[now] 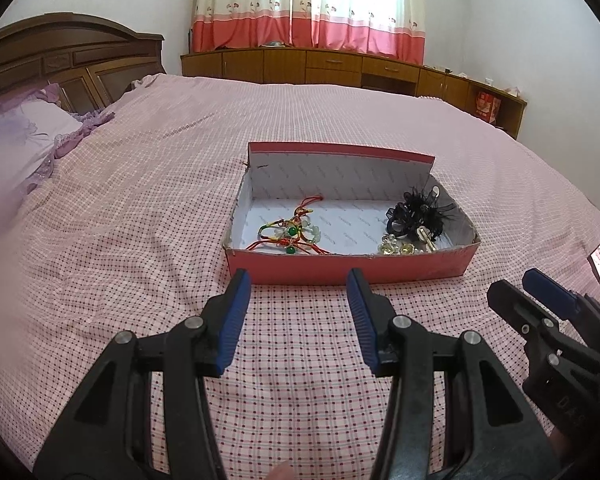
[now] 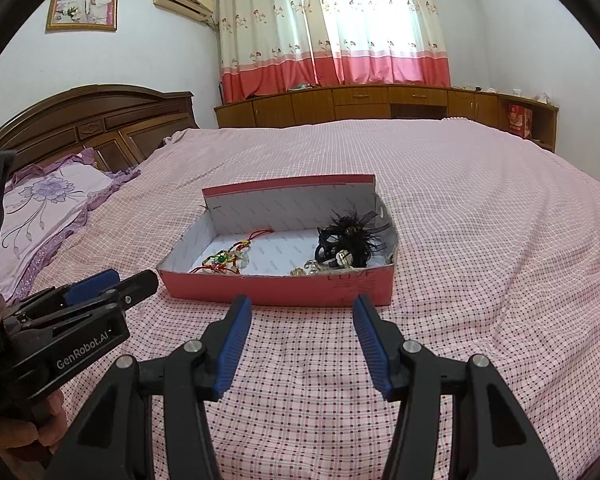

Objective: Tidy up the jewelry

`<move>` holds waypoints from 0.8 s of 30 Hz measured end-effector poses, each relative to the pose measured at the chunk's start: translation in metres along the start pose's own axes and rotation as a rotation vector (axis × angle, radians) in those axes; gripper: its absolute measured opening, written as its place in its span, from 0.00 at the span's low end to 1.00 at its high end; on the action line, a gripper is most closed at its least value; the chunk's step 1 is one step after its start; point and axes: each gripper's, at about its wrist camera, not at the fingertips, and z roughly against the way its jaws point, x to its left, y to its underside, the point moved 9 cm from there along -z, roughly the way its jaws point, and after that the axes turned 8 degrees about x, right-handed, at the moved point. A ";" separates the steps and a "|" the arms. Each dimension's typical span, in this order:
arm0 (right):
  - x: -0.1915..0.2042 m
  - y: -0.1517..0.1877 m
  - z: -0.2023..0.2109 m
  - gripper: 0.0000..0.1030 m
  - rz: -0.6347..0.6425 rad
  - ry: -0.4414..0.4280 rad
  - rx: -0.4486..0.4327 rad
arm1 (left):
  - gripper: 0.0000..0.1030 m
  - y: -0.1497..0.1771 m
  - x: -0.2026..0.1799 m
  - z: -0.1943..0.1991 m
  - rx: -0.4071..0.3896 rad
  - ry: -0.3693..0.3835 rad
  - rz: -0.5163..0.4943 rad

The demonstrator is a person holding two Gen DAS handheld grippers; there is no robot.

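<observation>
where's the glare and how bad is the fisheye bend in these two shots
Left wrist view: the curtain blows out white where daylight comes through, and the cabinet run bows into an arc. Right wrist view: the same window glare, black lens corners, and the bed edge curves. Both views keep the pink box sharp.

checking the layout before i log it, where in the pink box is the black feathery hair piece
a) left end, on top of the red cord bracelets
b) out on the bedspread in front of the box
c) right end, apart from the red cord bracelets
c: the black feathery hair piece sits at the right end of the pink box, while the red cord bracelets lie toward the left end, with bare lining between them.
</observation>
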 end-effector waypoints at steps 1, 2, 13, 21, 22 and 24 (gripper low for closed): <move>0.000 0.000 0.000 0.54 0.000 0.000 0.000 | 0.40 0.000 0.000 0.000 0.000 0.000 0.000; 0.000 0.000 0.000 0.54 -0.001 0.000 0.000 | 0.40 0.000 0.000 0.001 0.000 0.001 0.000; 0.000 0.000 0.000 0.54 -0.001 -0.001 -0.001 | 0.41 -0.001 -0.002 0.001 -0.004 -0.004 -0.011; 0.000 0.000 0.000 0.54 0.000 -0.002 -0.002 | 0.41 -0.002 -0.001 0.002 -0.009 -0.004 -0.012; 0.000 0.000 0.000 0.54 0.000 -0.001 -0.002 | 0.41 -0.002 -0.001 0.002 -0.010 -0.004 -0.013; 0.000 0.000 0.000 0.54 0.000 -0.001 -0.002 | 0.41 -0.003 0.000 0.002 -0.011 -0.002 -0.014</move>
